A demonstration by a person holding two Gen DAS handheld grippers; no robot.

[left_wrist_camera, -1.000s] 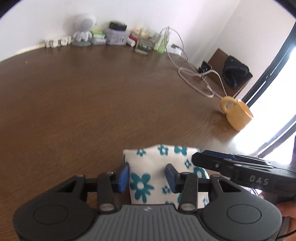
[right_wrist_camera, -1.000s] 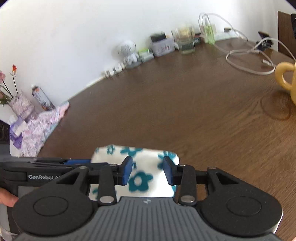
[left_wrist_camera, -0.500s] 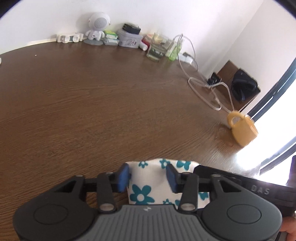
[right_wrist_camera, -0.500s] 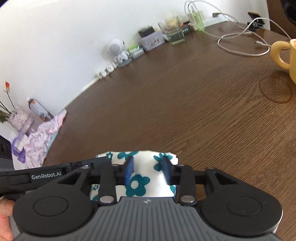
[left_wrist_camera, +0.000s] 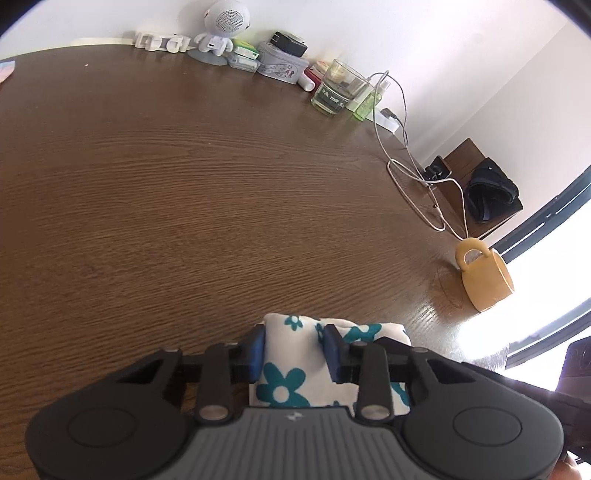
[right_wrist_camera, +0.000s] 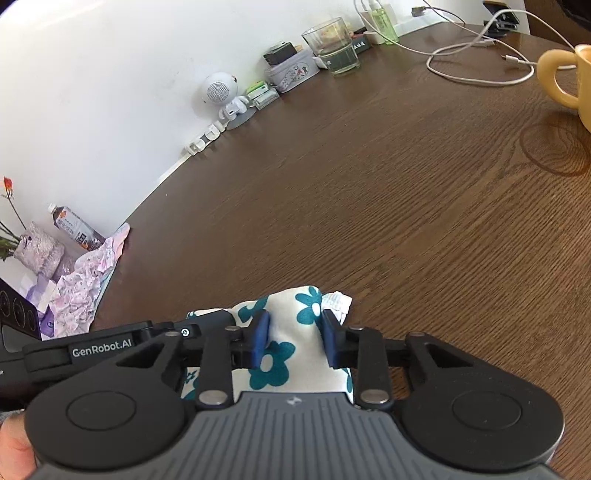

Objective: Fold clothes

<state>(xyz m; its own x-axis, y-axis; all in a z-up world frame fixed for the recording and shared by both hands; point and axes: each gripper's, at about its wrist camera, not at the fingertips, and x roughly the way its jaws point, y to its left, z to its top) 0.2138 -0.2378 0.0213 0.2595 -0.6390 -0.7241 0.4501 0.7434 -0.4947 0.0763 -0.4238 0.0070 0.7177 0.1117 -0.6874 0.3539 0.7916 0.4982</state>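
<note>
A folded white cloth with teal flowers [left_wrist_camera: 280, 380] lies low over the brown wooden table [left_wrist_camera: 184, 192], near its front edge. My left gripper [left_wrist_camera: 294, 354] is shut on the cloth's left part, the fabric filling the gap between its blue pads. In the right wrist view the same cloth [right_wrist_camera: 284, 354] bunches between the blue pads of my right gripper [right_wrist_camera: 295, 343], which is shut on its right end, where a white label sticks out. The two grippers sit side by side, almost touching. The cloth's near part is hidden under both gripper bodies.
A yellow mug [left_wrist_camera: 485, 278] stands to the right, with a white cable [left_wrist_camera: 417, 184] behind it. A glass [left_wrist_camera: 338, 88], a tin, and a small robot-shaped speaker [left_wrist_camera: 219, 26] line the far wall. A crumpled pink garment [right_wrist_camera: 81, 291] lies off the left edge.
Both grippers have moved forward over the table and tipped their view up with the cloth still between their pads; the pads stand slightly closer together than a second ago.
</note>
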